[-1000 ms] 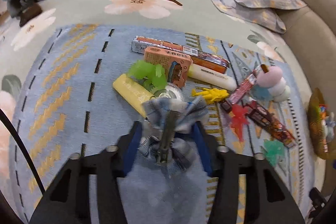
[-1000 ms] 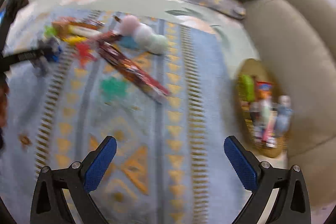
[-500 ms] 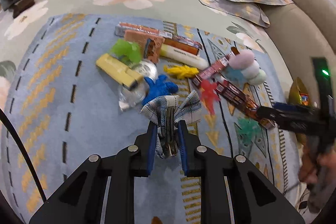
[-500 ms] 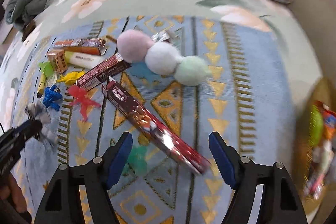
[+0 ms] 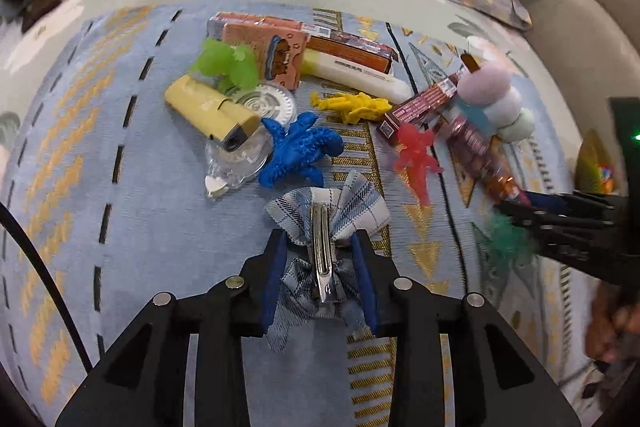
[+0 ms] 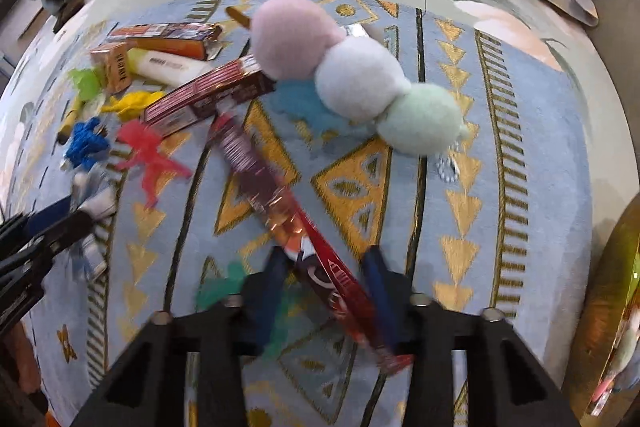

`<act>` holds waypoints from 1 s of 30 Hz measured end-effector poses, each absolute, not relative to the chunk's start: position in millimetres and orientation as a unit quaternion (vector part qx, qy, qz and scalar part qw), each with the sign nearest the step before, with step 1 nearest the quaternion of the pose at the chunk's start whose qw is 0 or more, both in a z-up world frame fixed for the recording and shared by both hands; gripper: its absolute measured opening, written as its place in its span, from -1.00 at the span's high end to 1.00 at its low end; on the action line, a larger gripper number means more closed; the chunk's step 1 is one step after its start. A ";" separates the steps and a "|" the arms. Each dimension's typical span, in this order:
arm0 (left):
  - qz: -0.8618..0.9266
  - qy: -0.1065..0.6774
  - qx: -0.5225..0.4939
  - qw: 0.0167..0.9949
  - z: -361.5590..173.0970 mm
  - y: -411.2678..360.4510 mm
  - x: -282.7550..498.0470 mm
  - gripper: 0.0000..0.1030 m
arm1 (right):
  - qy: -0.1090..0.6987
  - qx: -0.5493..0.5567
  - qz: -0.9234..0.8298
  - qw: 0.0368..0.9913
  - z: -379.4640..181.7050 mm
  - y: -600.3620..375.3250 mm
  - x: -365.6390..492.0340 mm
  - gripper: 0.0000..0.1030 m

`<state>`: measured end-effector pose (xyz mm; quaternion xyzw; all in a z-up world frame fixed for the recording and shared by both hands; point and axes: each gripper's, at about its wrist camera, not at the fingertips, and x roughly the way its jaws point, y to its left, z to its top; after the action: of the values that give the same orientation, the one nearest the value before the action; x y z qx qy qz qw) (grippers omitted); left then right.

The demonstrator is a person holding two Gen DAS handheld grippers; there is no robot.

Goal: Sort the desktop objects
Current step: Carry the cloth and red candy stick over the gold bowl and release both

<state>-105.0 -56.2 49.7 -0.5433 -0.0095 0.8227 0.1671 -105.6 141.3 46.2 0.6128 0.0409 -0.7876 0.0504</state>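
Note:
My left gripper [image 5: 320, 239] grips a blue plaid bow hair clip [image 5: 324, 211] low over the rug; its jaws are opening, with the bow's fabric still against both pads. A long red snack packet [image 6: 280, 203] lies slanted on the rug. My right gripper [image 6: 324, 255] points down over its near end with jaws closing, and the pads meet the packet's sides. A teal toy [image 6: 224, 287] lies partly under that gripper. The left wrist view shows the right gripper [image 5: 560, 219] at the right edge.
On the patterned blue rug [image 5: 120, 227] lie a blue toy [image 5: 300, 151], a red toy [image 5: 416, 155], a yellow toy [image 5: 352, 105], a green toy [image 5: 228, 65], boxes [image 5: 280, 51], a yellow tube [image 5: 208, 111] and a three-ball plush [image 6: 356, 79]. A gold basket [image 6: 616, 307] stands at the right.
The right gripper swung in over the rug, came down on the red snack packet and narrowed from wide open. The left gripper clamped the bow tight, then widened a little and drifted.

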 end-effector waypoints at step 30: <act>0.811 -0.026 -0.511 0.284 120.9 -21.2 -40.4 0.72 | -0.335 0.586 -0.736 0.058 106.2 209.5 15.0 0.67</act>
<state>-40.4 -21.2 120.9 -0.5110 -0.0257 0.8107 0.2845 15.0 209.5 106.2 0.5861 -0.3349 -0.7355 0.0582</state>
